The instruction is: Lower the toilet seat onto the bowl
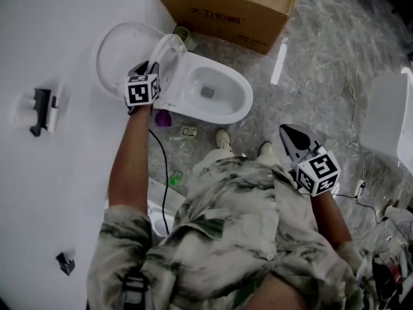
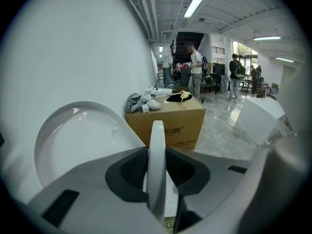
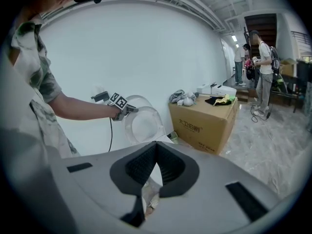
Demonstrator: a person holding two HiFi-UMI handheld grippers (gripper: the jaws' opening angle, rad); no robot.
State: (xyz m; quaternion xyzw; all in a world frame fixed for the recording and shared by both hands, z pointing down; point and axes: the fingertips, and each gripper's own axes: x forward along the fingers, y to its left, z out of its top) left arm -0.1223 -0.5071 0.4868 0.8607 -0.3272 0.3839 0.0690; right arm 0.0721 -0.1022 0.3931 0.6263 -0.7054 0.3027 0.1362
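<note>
While your left claw [image 1: 147,70] pinches the raised toilet seat [image 1: 173,51] at ten o'clock, beside the bowl [image 1: 240,106], your right claw [image 1: 290,135] hangs closed and empty at four. The seat looks rigid, smooth and hinged, so grip its rim and lower gently.

The white toilet seat [image 1: 173,47] is seen raised and tilted, just off the upright lid [image 1: 119,50], its rim clamped in the jaws of the left gripper [image 1: 152,70]. The white oval bowl [image 1: 240,89] is left uncovered beneath.
</note>
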